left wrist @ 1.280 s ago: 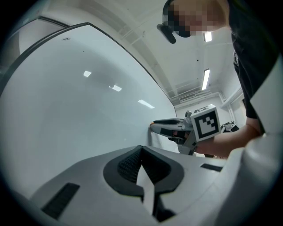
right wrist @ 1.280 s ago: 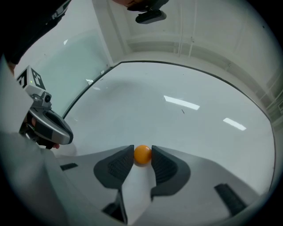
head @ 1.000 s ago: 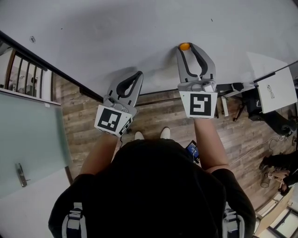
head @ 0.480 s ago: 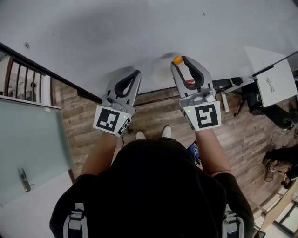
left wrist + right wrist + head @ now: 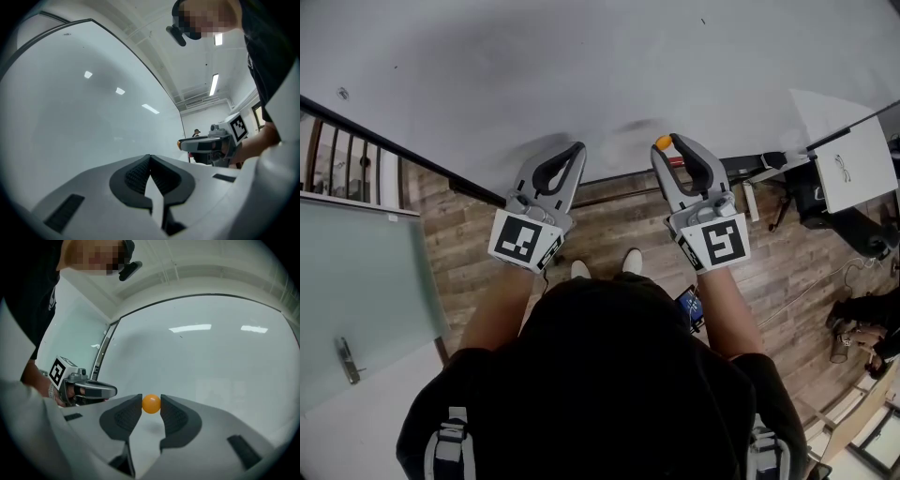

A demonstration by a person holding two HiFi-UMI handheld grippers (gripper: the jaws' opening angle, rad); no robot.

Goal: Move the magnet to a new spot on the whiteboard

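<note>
Right gripper (image 5: 671, 143): jaws pinched on the magnet (image 5: 662, 143), a small orange ball held at the very tips. In the right gripper view the magnet (image 5: 151, 404) sits squarely between the two dark ribbed pads (image 5: 123, 416), at lower centre of the frame, with the whiteboard (image 5: 211, 362) filling the background. Whether the magnet touches the board cannot be told from any view.

Left gripper (image 5: 577, 148): jaws pressed together, nothing between them – the left gripper view shows the pads (image 5: 136, 174) meeting along a closed line at lower centre. Its tips point at the whiteboard (image 5: 70, 117), near it.

In the head view the two grippers lie side by side at mid-frame, apart from each other, both at the lower edge of the whiteboard (image 5: 581, 66), which spans the upper half. The magnet is at centre, just right of the left gripper's tips.

Wooden floor (image 5: 609, 225) shows below the board's edge – a glass door (image 5: 356, 281) stands at lower left.
</note>
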